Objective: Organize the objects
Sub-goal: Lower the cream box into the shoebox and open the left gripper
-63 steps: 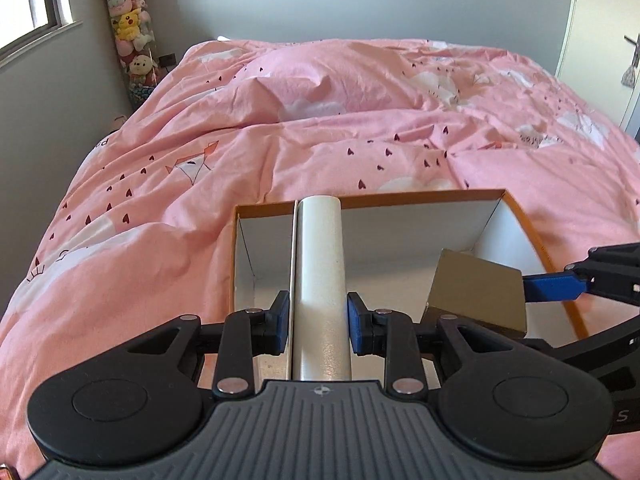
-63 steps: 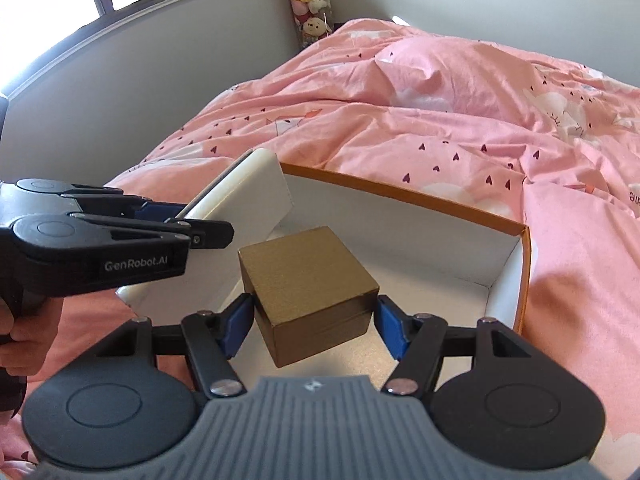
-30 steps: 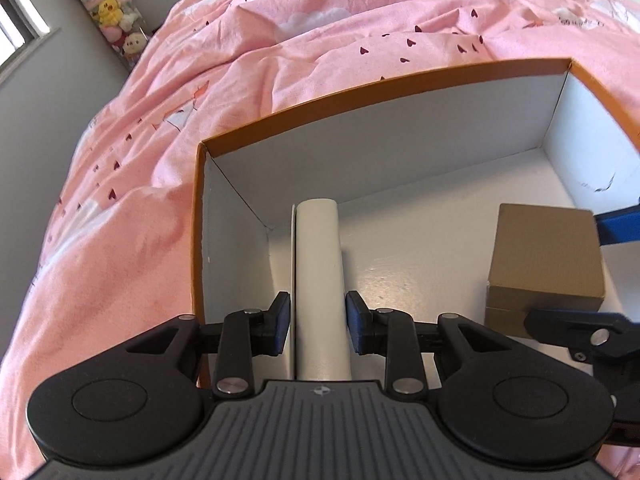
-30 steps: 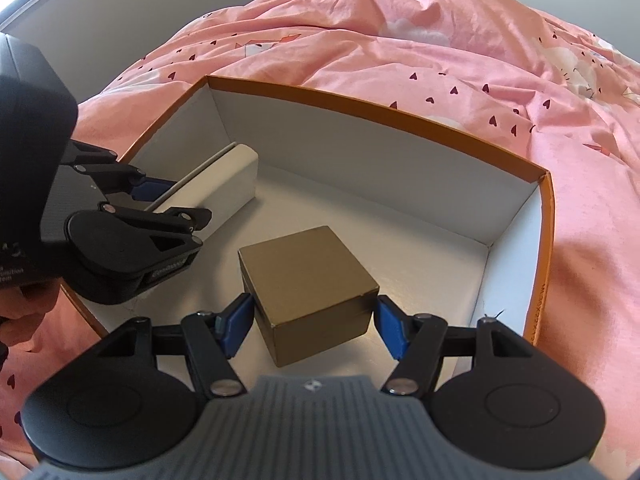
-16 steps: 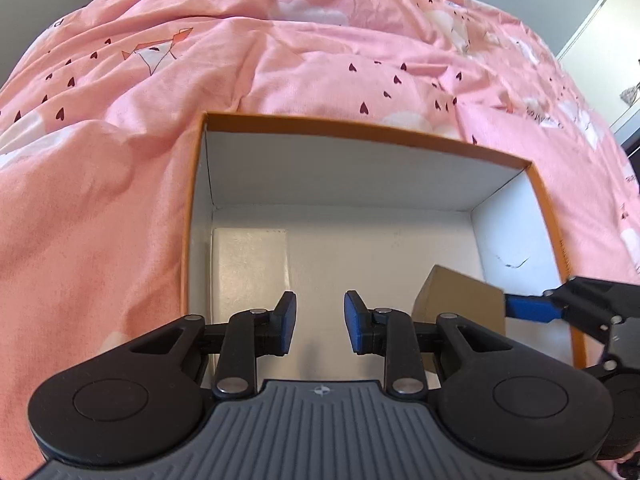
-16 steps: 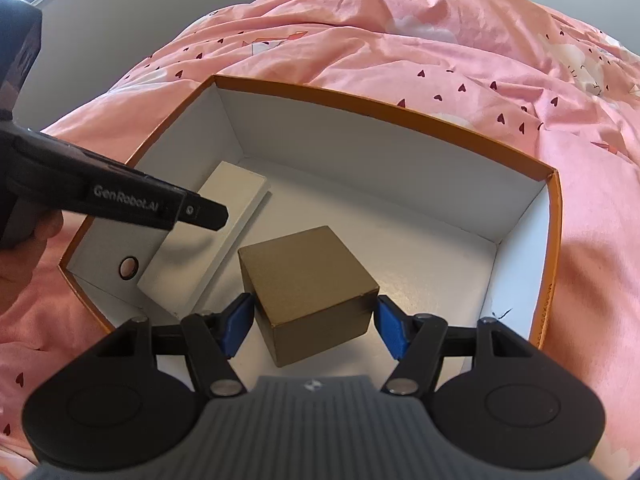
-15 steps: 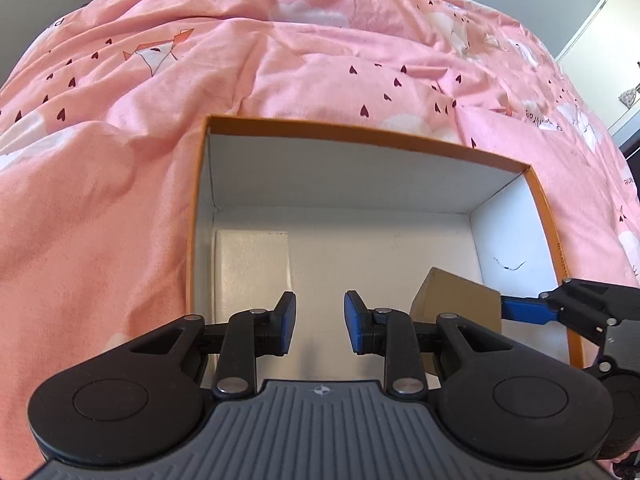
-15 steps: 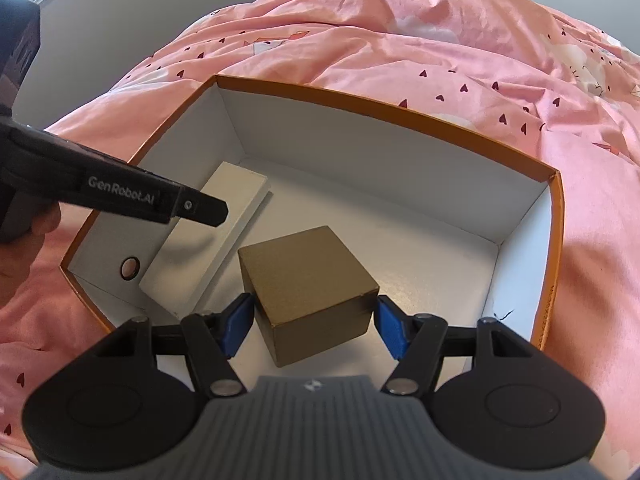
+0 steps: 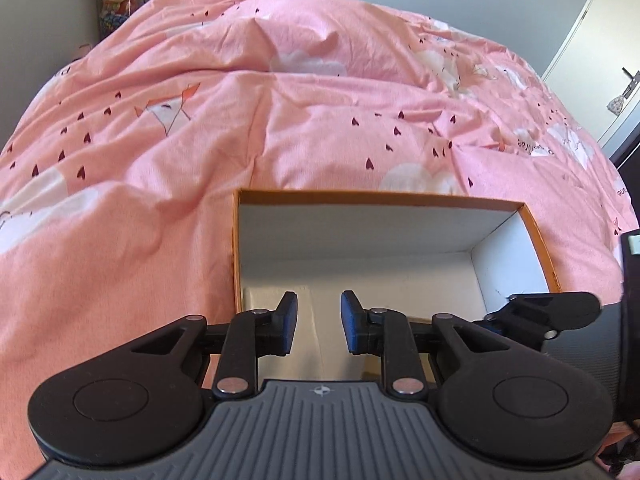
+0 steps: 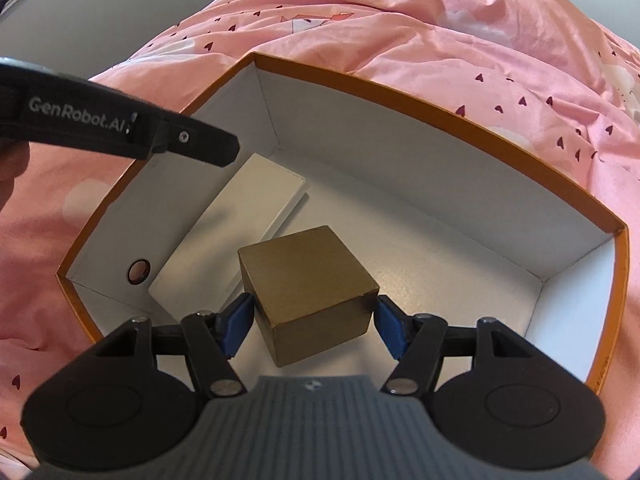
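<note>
Both wrist views steeply downward, close, sharing orange-rimmed box [image 9: 536, 236], perhaps bedspread [image 10: 480, 32].

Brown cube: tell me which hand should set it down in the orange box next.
Right. The right gripper already clamps the brown cube over the bare floor of the orange box, beside the flat white box. The left gripper is empty, its jaws just closing on nothing.

Brown cube [image 10: 308, 284] underside hidden, perhaps airborne

Open floor along the far and right walls of the box [image 10: 460, 116]; white case [image 10: 240, 216] blocking the left side.
</note>
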